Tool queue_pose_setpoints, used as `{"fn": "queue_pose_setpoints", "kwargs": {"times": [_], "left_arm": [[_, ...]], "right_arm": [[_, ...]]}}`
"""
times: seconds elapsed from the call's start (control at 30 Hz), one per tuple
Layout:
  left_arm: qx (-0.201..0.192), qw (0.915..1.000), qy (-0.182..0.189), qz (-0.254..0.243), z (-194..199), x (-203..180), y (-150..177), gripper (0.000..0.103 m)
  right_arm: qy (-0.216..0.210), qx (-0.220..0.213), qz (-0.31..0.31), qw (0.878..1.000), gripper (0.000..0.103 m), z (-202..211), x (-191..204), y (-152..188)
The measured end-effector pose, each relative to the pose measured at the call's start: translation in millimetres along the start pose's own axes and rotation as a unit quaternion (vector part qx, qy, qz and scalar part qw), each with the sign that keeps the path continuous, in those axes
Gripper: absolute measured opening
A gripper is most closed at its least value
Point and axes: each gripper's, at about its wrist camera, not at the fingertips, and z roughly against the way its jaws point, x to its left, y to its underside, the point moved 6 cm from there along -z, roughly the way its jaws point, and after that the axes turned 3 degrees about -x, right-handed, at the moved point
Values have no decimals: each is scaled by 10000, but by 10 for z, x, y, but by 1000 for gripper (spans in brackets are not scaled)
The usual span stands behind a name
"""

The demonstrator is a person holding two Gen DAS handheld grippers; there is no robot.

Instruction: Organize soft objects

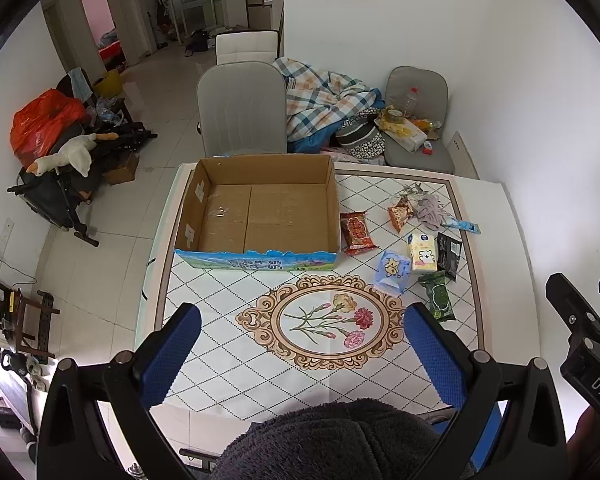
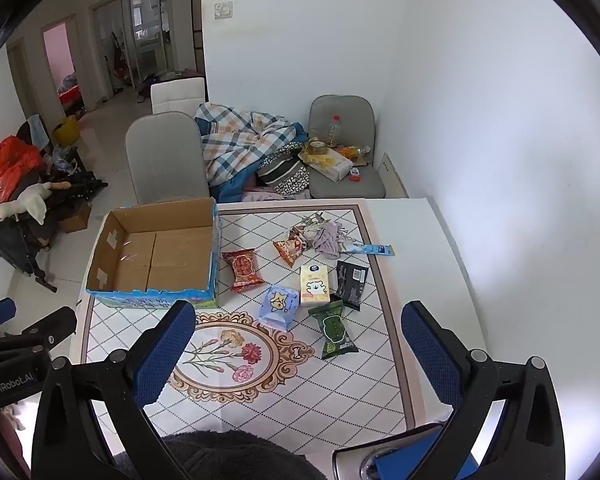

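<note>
Both grippers were up above the near edge of the table (image 1: 480, 208), nothing in either. Left gripper (image 1: 302, 324): jaws spread wide, blue pads (image 1: 168, 360) apart with bare tabletop between them. Right gripper (image 2: 298, 324): same, wide open and holding nothing, and its tip also showed at the right edge of the left wrist view.

Cardboard box (image 1: 256, 204) sat open on the far-left part of the table, blue printed front wall facing the camera, only tape visible on its floor.

Soft items were all loose on the table to the right of the box, none inside it:
- red snack packet (image 2: 242, 270), just beside the box's right wall
- orange snack packet (image 2: 288, 250), farther back
- crumpled greyish-lilac cloth (image 2: 328, 240) near the far edge, touching the orange packet
- light blue tube-like sachet (image 2: 370, 249), right of the cloth
- yellow-white tissue pack with a bear print (image 2: 314, 290)
- blue-lilac tissue pack (image 2: 278, 306), touching the bear pack's left side
- black packet (image 2: 350, 284), right of the bear pack
- green packet (image 2: 334, 330), nearest the grippers

Floral medallion (image 1: 324, 320) printed on the tabletop lay between the left jaws. Dark fleece (image 1: 332, 440) filled the bottom of both views. A grey chair (image 1: 242, 108) stood behind the box.
</note>
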Motion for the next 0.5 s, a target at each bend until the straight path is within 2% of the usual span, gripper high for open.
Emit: {"fn": "queue_pose_setpoints", "kwargs": {"times": [0.5], "left_arm": [[-21,10000,-6,-4,17,-60,-7,103]], "right_arm": [[3,-4,-49,10000,103,8,-66,15]]}}
